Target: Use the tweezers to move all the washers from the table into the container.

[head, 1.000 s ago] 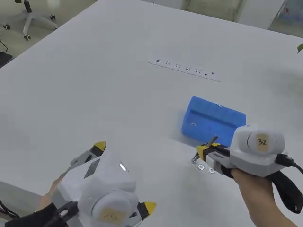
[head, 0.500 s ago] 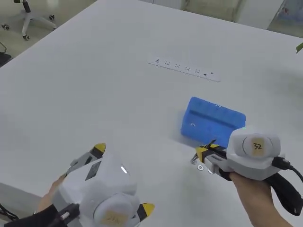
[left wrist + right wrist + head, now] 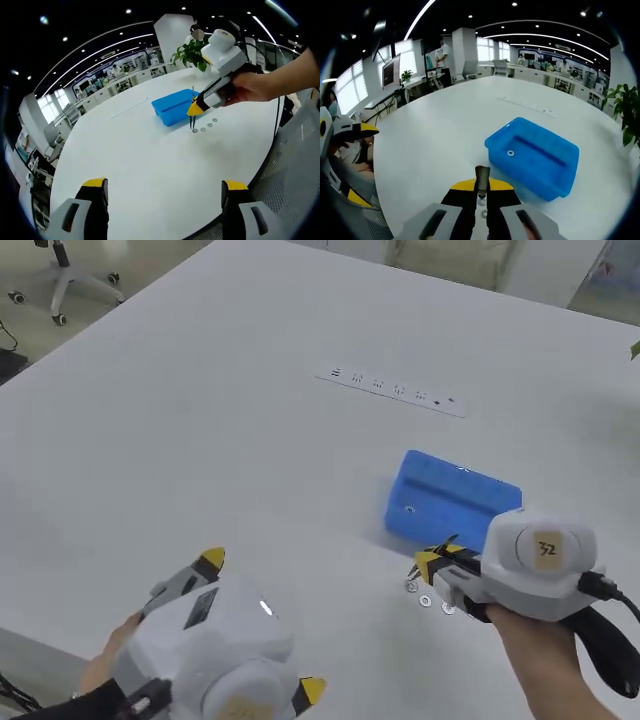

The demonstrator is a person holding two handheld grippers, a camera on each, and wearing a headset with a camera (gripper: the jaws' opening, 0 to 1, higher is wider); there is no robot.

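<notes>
The right claw [image 3: 430, 562], clenched on the tweezers [image 3: 192, 107], points their tips down at the washers [image 3: 426, 600] on the tabletop [image 3: 250, 440], seemingly touching one, just beside the container [image 3: 440, 525], while the released left claw [image 3: 164, 185] hangs well apart.

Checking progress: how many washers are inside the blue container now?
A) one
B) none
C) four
A: the right gripper view shows a single washer lying on the floor of the container.
</notes>
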